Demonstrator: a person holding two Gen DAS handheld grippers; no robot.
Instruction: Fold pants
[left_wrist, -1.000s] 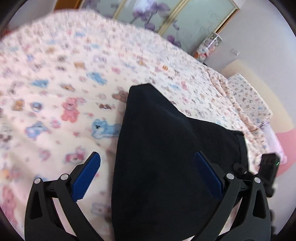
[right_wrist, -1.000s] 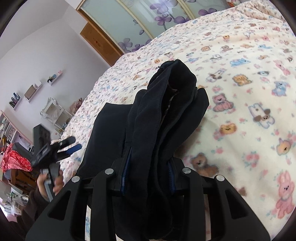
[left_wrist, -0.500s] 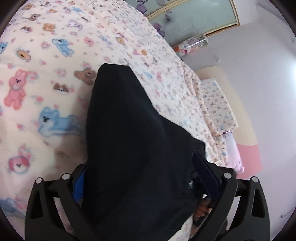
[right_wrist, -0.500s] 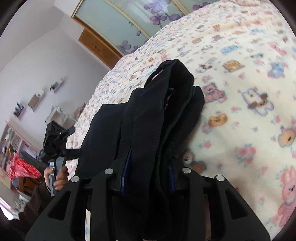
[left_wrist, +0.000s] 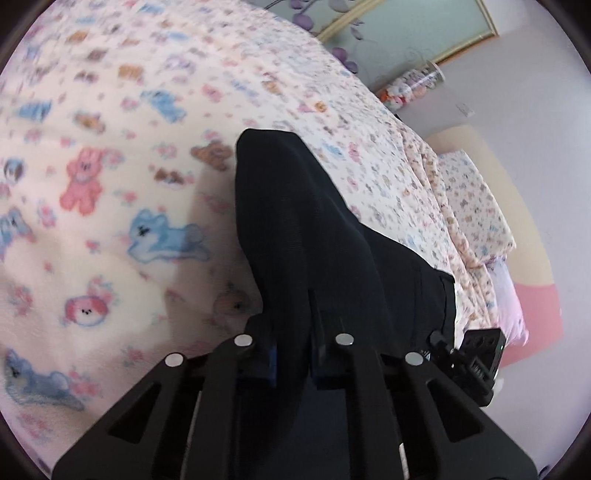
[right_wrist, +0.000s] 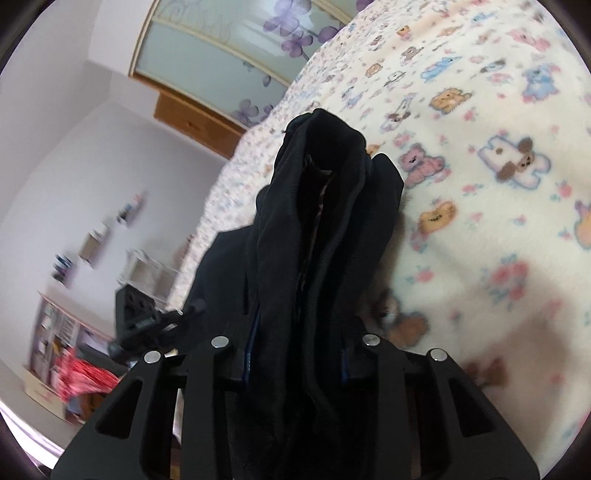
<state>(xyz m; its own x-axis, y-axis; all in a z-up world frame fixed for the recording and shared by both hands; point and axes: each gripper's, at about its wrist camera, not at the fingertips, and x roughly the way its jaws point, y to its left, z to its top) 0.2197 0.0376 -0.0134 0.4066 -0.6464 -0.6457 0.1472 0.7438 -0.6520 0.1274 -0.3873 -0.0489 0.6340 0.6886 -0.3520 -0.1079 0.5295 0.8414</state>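
Note:
The black pants (left_wrist: 306, 229) lie on a bed with a cream animal-print blanket (left_wrist: 92, 192). My left gripper (left_wrist: 291, 354) is shut on the near edge of the pants; the cloth runs away from it up the bed. My right gripper (right_wrist: 295, 354) is shut on a thick bunched part of the pants (right_wrist: 325, 206), with the waistband opening facing up. The left gripper also shows in the right wrist view (right_wrist: 147, 321) at the left edge of the pants, and the right gripper shows in the left wrist view (left_wrist: 476, 362) at the lower right.
A pillow (left_wrist: 476, 206) in the same print lies at the bed's far right by a pink and beige headboard. A wardrobe with flowered glass doors (right_wrist: 236, 48) stands beyond the bed. Wall shelves and a red item (right_wrist: 81, 376) are off the bed's left side.
My left gripper was open over the pants a second ago; it has come down and shut on the cloth edge. My right gripper has kept its hold.

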